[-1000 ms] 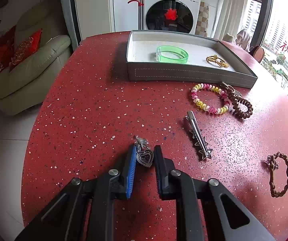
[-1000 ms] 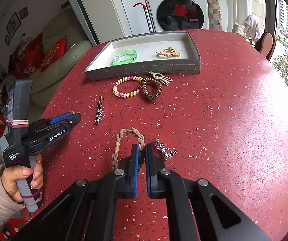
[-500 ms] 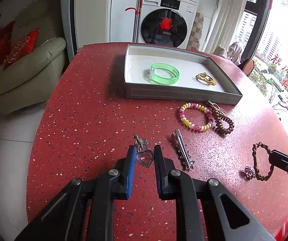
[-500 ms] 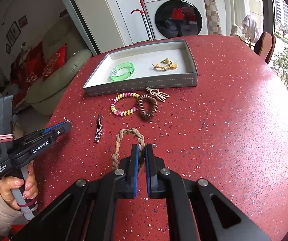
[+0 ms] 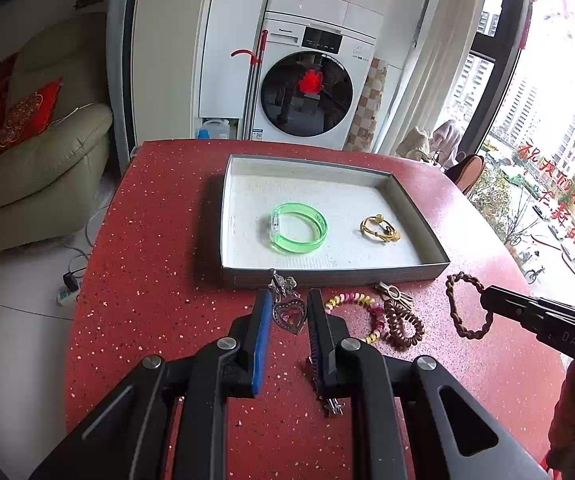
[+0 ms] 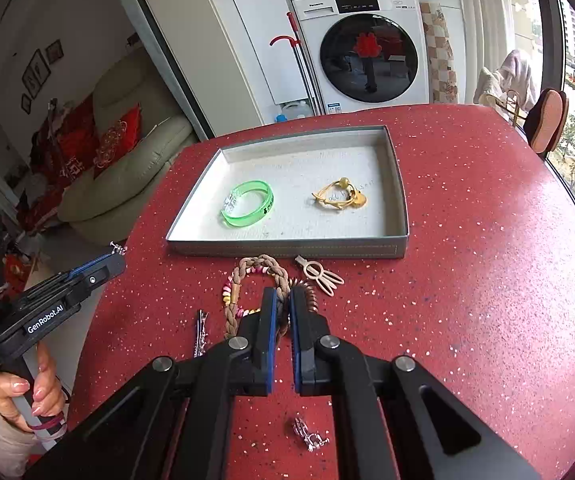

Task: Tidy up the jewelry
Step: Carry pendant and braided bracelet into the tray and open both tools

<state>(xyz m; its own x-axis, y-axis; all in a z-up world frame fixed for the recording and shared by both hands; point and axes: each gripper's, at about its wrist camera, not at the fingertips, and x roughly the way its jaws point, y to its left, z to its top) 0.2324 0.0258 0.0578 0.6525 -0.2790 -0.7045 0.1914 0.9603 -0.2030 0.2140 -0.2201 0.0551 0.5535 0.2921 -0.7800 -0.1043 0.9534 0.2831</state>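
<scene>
My left gripper [image 5: 287, 312] is shut on a silver heart pendant [image 5: 289, 316] and holds it above the table, just in front of the grey tray [image 5: 327, 274]. My right gripper [image 6: 281, 300] is shut on a brown braided bracelet [image 6: 263, 266] and holds it up near the tray's front wall [image 6: 287, 249]; the bracelet also shows in the left wrist view [image 5: 463, 308]. In the tray lie a green bangle [image 5: 298, 228] and a gold bracelet [image 5: 379, 229].
On the red table [image 6: 467, 280] lie a colourful bead bracelet [image 5: 359, 308], a brown coil hair tie [image 5: 403, 322], a beige clip [image 6: 323, 274], a silver hair clip [image 6: 201, 332] and a small silver earring [image 6: 307, 434]. A sofa stands left, a washing machine behind.
Both grippers have lifted their pieces off the table and moved forward toward the tray. The silver earring stays behind on the table.
</scene>
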